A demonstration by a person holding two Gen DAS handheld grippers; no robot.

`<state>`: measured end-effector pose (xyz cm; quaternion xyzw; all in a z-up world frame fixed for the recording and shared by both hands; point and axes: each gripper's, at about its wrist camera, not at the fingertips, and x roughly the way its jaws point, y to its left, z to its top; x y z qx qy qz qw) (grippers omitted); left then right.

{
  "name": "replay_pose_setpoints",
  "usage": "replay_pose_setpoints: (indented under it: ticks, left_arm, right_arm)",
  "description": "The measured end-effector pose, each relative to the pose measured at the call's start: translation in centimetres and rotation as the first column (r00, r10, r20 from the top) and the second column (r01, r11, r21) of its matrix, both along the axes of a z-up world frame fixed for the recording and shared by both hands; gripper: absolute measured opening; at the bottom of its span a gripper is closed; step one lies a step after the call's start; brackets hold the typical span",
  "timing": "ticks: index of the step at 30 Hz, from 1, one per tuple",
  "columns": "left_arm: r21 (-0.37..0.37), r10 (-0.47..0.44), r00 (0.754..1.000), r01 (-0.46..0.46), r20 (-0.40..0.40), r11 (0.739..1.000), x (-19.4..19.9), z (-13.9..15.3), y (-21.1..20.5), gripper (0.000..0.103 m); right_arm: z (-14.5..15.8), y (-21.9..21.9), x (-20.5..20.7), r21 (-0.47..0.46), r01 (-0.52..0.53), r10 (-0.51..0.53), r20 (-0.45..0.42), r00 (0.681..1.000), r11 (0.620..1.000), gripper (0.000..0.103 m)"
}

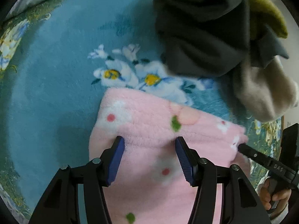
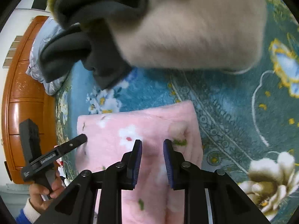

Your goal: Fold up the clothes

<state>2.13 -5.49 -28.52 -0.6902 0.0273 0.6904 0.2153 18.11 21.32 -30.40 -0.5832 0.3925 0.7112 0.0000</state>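
A pink fleece garment [image 1: 149,128] with white flowers lies folded on a blue floral blanket [image 1: 56,74]. My left gripper [image 1: 149,141] is open, its fingertips resting on the pink fleece near its left edge. My right gripper [image 2: 152,142] is open over the same garment [image 2: 115,130], jaws a little apart with the fleece between and below them. The right gripper's tip [image 1: 243,147] shows at the garment's right edge in the left wrist view. The left gripper [image 2: 82,138] shows touching the garment's left edge in the right wrist view.
A pile of clothes lies beyond the pink garment: a dark grey piece [image 1: 201,28], a cream fleece piece [image 2: 196,28] and an olive one [image 1: 265,13]. A wooden headboard [image 2: 24,93] stands at the left in the right wrist view. The blanket's patterned border [image 2: 243,112] spreads right.
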Motion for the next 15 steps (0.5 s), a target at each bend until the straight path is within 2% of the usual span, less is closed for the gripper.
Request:
replay_pose_setpoints:
  ticks: [3,7,13,15]
  left_arm:
    - [-0.002,-0.023,1.000,0.023,0.002,1.000,0.0,-0.2,0.0,0.058]
    - [0.012,-0.020,1.000,0.020,-0.013,1.000,0.4,1.8,-0.4,0.058]
    - [0.100,-0.018,0.998,0.024,-0.065,0.995,4.4,6.4,-2.5,0.058]
    - [0.093,-0.029,0.996,0.037,-0.082,0.995,6.3,7.0,-3.3,0.058]
  right_arm:
    - [-0.3,0.3,-0.1,-0.004,0.016,-0.016,0.005,1.000,1.000,0.024]
    - [0.8,-0.4,-0.7,0.043,-0.007,0.006,0.017,1.000,0.999,0.025]
    - [7.0,-2.1,2.7,0.118,-0.035,0.047,-0.109,0.993,0.992,0.027]
    - [7.8,-3.6,4.3,0.129,-0.081,0.096,-0.116,0.989,0.988,0.027]
